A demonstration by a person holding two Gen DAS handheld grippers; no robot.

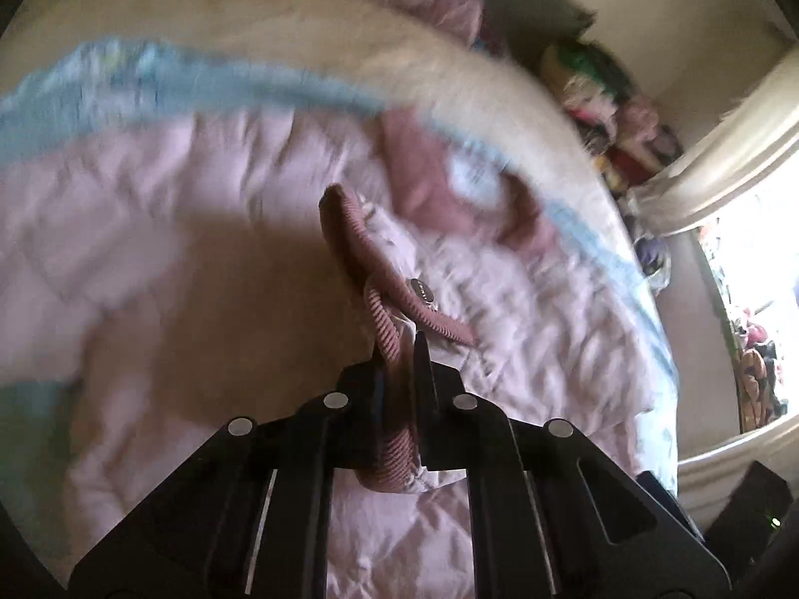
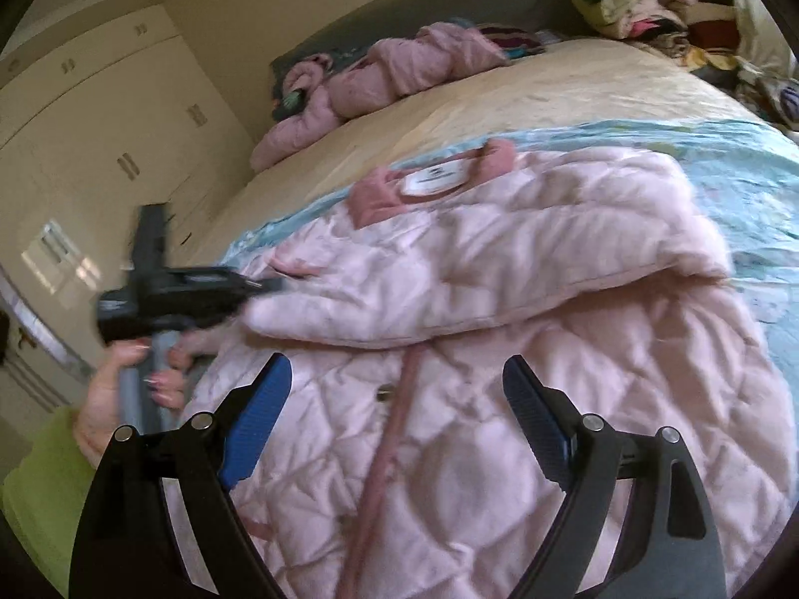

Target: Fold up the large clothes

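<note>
Behind the pink jacket (image 2: 499, 349) a big bed stretches away. My jacket lies flat on the blue sheet (image 2: 749, 174) there. My left tool (image 1: 399, 349) is clamped on the jacket's ribbed cuff (image 1: 384, 319), so I can fold the sleeve inward. My right tool (image 2: 399, 389) hangs wide apart above the jacket, holding nothing. Past the collar the bed has plenty of room.

My left claw (image 1: 399, 349) pinches the jacket's cuff (image 1: 384, 309); the jacket (image 2: 499, 374) lies on the bed (image 2: 549, 85), another garment (image 2: 399, 70) behind it, seemingly against the headboard.
</note>
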